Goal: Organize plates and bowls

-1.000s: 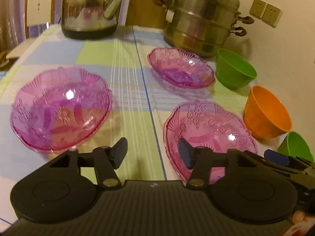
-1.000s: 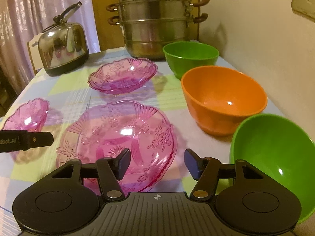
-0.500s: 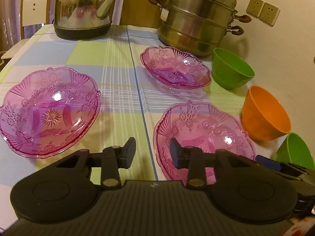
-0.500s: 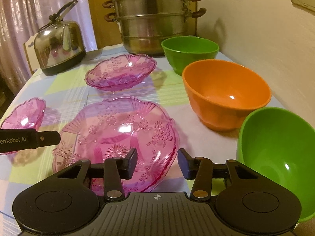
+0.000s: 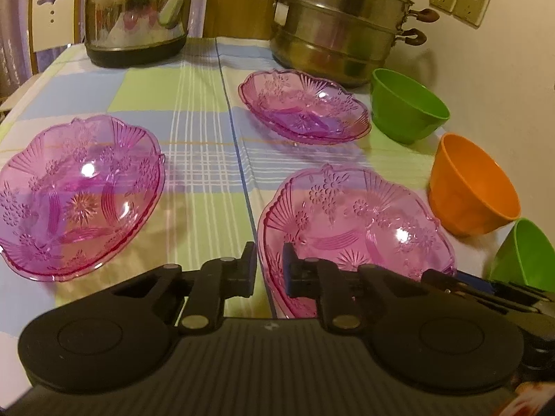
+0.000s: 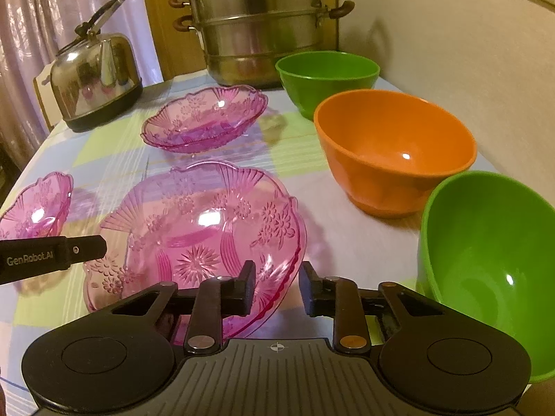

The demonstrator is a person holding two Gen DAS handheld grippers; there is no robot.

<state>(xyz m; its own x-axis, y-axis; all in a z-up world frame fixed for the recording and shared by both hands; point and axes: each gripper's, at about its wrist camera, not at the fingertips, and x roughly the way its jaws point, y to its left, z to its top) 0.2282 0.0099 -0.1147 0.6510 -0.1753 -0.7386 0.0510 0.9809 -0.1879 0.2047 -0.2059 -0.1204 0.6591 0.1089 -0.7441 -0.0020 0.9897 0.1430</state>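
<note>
Both hand-held grippers bracket the near pink moulded-glass plate [image 5: 357,222]: the left hand-held gripper [image 5: 270,270] has its jaws narrowed around the plate's left rim, with a small gap left and no firm clamp visible, while the right hand-held gripper [image 6: 277,286] straddles the right rim with jaws parted wider. That plate lies on the checked pastel cloth of the table [image 5: 201,145], directly ahead of both tools and between them, so neither is clearly nearer. Its rim runs roughly along the fingers' pointing direction, so a pinch across the edge looks feasible.

A second pink glass plate [image 5: 74,194] sits well to the left, a third [image 5: 303,107] further back. Along the wall side stand a far green plastic bowl [image 6: 327,79], an orange plastic bowl [image 6: 395,149] and a near green plastic bowl [image 6: 485,260]. Beyond them stand a steel kettle [image 5: 135,14] and a stacked steel steamer pot [image 5: 341,24].
</note>
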